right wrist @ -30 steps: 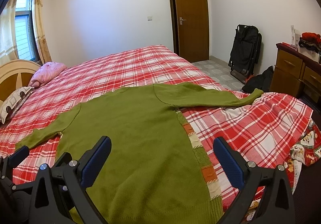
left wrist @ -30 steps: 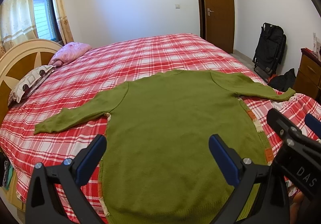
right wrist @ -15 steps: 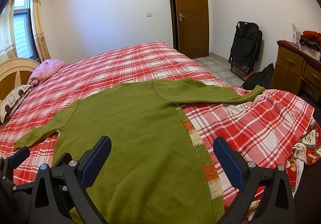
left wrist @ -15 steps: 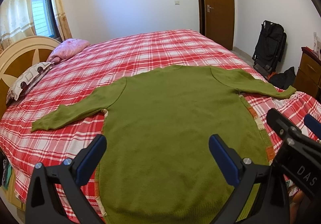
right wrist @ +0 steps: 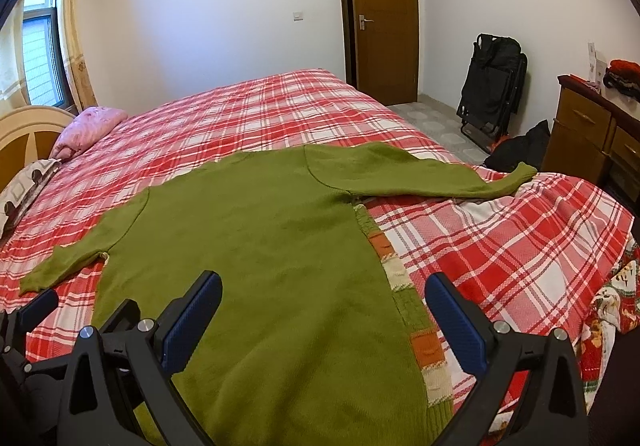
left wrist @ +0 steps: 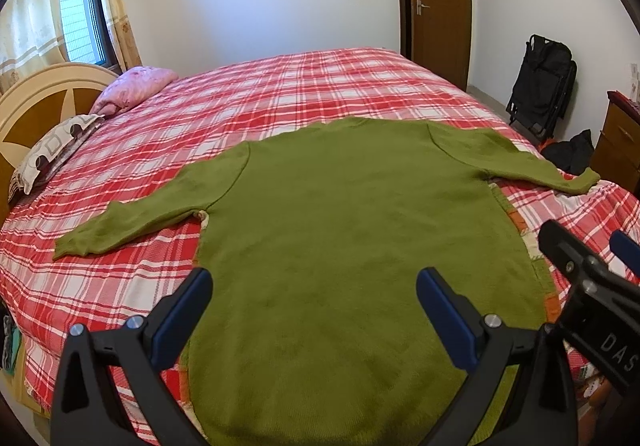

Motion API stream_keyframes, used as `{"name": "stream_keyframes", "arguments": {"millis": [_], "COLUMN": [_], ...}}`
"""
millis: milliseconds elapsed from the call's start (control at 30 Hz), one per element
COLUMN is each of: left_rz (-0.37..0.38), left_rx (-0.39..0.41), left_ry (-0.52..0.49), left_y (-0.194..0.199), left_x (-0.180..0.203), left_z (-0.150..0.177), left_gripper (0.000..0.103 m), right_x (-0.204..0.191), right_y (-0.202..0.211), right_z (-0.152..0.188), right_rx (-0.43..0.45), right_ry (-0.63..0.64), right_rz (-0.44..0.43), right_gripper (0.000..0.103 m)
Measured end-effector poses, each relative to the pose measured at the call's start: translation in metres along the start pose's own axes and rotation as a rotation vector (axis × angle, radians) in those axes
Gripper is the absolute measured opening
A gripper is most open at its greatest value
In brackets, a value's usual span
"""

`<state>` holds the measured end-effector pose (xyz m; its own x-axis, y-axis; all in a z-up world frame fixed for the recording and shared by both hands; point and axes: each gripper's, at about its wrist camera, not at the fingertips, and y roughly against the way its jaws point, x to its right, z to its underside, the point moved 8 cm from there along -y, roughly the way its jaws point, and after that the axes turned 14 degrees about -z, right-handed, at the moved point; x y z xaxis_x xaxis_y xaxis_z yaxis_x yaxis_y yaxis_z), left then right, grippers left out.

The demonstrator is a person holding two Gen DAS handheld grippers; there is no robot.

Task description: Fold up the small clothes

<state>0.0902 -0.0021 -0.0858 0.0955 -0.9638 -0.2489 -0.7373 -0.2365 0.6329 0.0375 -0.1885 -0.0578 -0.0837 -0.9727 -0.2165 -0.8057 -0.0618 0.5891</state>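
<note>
A green knit sweater (left wrist: 344, 230) lies flat on the red plaid bed, both sleeves spread out sideways; it shows too in the right wrist view as the sweater (right wrist: 256, 246). A patterned orange and cream strip (right wrist: 400, 274) peeks out along its right edge. My left gripper (left wrist: 314, 310) hovers open above the sweater's lower body, nothing between its blue pads. My right gripper (right wrist: 324, 314) also stands open over the lower right part of the sweater, holding nothing. The right gripper's body (left wrist: 588, 278) shows at the right edge of the left wrist view.
The bed (left wrist: 280, 94) has a headboard (left wrist: 36, 110) and pillows (left wrist: 136, 90) at the left. A brown door (right wrist: 380, 14), a folded black chair (right wrist: 492, 82), a dark bag (right wrist: 516, 150) and a wooden dresser (right wrist: 588, 134) stand to the right. A printed cloth (right wrist: 612, 310) hangs at the bed's right corner.
Both cameras have tilted slightly, so the sweater sits a little higher and farther in view. Both grippers stay open; the sweater has not moved.
</note>
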Motion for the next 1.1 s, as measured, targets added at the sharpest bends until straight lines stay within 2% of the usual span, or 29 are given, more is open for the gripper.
{"name": "stream_keyframes", "arguments": {"millis": [133, 233, 300, 367, 400, 433, 500, 667, 767, 933, 1033, 1100], "left_rz": [0.004, 0.019, 0.038, 0.063, 0.071, 0.081, 0.088, 0.103, 0.112, 0.092, 0.095, 0.102], "left_rx": [0.021, 0.039, 0.046, 0.049, 0.050, 0.050, 0.051, 0.046, 0.027, -0.022, -0.063, -0.083], "left_ry": [-0.002, 0.005, 0.009, 0.012, 0.011, 0.007, 0.001, -0.016, -0.022, -0.035, -0.035, -0.037], "left_y": [-0.006, -0.011, -0.015, -0.019, -0.021, -0.023, -0.027, -0.037, -0.046, -0.064, -0.074, -0.078], "left_x": [-0.003, -0.004, -0.004, -0.001, 0.000, 0.002, 0.004, 0.014, 0.019, 0.023, 0.025, 0.029], "left_z": [-0.004, -0.010, -0.014, -0.018, -0.019, -0.020, -0.022, -0.024, -0.024, -0.019, -0.016, -0.015], "left_gripper": [0.103, 0.103, 0.103, 0.103, 0.103, 0.103, 0.103, 0.103, 0.103, 0.103, 0.103, 0.103], "right_x": [0.017, 0.041, 0.072, 0.099, 0.118, 0.142, 0.189, 0.308, 0.367, 0.417, 0.423, 0.426], "right_y": [-0.017, -0.021, -0.026, -0.031, -0.034, -0.040, -0.047, -0.061, -0.073, -0.103, -0.123, -0.135], "right_z": [-0.002, -0.012, -0.028, -0.041, -0.050, -0.060, -0.073, -0.105, -0.111, -0.105, -0.106, -0.110], "right_rx": [-0.027, 0.010, 0.038, 0.036, 0.031, 0.018, 0.007, 0.021, 0.023, -0.032, -0.067, -0.091], "right_ry": [-0.024, -0.057, -0.109, -0.150, -0.170, -0.206, -0.307, -0.463, -0.545, -0.635, -0.609, -0.557], "right_rz": [0.007, 0.023, 0.026, 0.047, 0.064, 0.063, 0.065, 0.169, 0.225, 0.251, 0.265, 0.305], "right_gripper": [0.102, 0.102, 0.101, 0.084, 0.066, 0.059, 0.059, 0.059, 0.059, 0.059, 0.059, 0.059]}}
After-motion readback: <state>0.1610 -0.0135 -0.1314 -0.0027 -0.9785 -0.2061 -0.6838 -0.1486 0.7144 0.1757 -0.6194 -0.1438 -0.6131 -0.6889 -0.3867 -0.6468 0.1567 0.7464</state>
